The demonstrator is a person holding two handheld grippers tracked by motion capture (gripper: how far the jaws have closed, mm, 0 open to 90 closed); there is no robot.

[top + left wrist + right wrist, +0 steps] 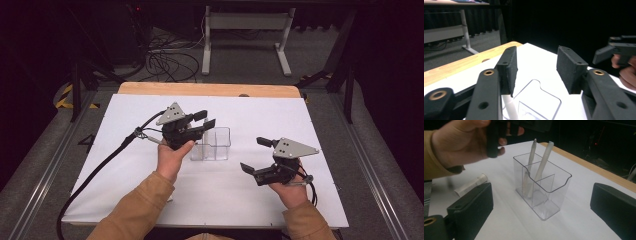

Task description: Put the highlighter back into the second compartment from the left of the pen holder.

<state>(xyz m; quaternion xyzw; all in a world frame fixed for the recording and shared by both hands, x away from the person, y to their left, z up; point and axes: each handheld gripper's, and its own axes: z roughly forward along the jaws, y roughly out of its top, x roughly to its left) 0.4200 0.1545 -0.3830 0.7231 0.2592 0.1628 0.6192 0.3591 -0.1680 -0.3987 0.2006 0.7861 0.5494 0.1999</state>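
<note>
Right claw: nearest the person, low over the white table, jaws spread wide, nothing between them.
Left claw: just above the clear holder, jaws parted and released, nothing pinched.
Clear holder: upright near the table's middle, divided into compartments, between the two claws.
Two white pens: standing tilted in the holder's far compartment, tips above the rim.
White tube: lying flat on the table beyond the holder, apart from it.
</note>
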